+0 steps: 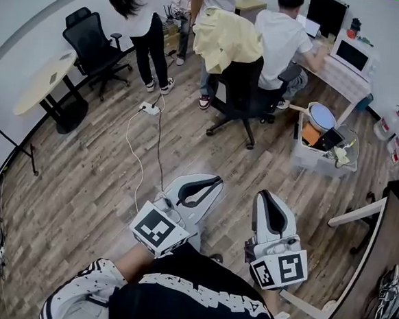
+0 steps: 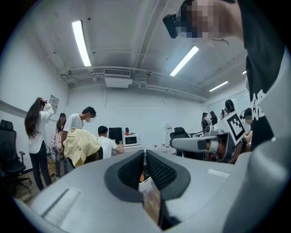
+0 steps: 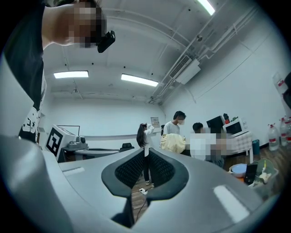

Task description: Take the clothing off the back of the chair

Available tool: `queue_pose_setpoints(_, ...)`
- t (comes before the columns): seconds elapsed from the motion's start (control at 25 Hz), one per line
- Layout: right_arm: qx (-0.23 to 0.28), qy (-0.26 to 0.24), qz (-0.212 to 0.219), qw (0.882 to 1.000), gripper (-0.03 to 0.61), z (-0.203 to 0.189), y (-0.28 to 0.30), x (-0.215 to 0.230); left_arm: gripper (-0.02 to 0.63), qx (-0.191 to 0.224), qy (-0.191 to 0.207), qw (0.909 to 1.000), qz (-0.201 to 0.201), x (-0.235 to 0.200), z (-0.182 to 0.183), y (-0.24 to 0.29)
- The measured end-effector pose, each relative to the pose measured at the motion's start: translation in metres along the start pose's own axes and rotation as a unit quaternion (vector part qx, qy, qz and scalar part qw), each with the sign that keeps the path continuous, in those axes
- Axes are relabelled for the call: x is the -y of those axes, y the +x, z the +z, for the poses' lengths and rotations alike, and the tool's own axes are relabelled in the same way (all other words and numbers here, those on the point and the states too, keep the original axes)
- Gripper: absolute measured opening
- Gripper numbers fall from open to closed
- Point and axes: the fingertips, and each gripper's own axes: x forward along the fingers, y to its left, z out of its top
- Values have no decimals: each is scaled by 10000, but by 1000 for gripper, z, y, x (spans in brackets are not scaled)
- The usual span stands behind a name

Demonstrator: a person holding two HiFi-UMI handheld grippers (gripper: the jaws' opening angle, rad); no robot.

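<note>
Finding: the task is at the approach step, and nothing has been taken hold of yet.

The yellow clothing (image 1: 226,37) hangs over the back of the black chair (image 1: 241,90) at the far side of the room, well apart from both tools, with open wooden floor (image 1: 82,167) between.

The left tongs (image 1: 208,185) are closed tip to tip and hold nothing. The right tongs (image 1: 266,198) stand a narrow slit apart and are likewise empty. Both point roughly level towards the chair.

In our judgement, the next move is to carry the tools across to the chair and open at least one pair of tongs wide. That pair should then pinch the fabric near the top of the backrest and lift it up and clear. A seated person (image 1: 281,38) is just beside the chair and others stand near, so the approach needs care. A power strip (image 1: 148,107) with its cable lies on the floor along the way.

Containers: one clear bin (image 1: 303,157) stands on the floor to the right of the chair. It holds a round pale-blue basin (image 1: 321,117), an orange item (image 1: 310,134) and other small things we cannot identify.
</note>
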Motion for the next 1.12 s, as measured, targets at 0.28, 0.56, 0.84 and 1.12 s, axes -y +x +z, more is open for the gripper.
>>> queue_pose_setpoints(0.28, -93, -129, -120, 9998, 47, 9, 42, 17, 0, 278, -310, 9987, -280, -37, 5, 30)
queue_pose_setpoints(0.56, -246, -188, -183, 9994, 57, 3, 86, 23, 0, 203, -205, 9991, -318, -80, -2, 47)
queue_pose_setpoints(0.84, -337, -262, -218, 9989, 60, 2, 131, 31, 12, 261, -324, 9982, -440, -119, -5, 66)
queue_pose_setpoints(1.12, -452, -268, -182, 9985, 60, -7, 174, 40, 23, 276, -341, 9982, -421, -160, -12, 82)
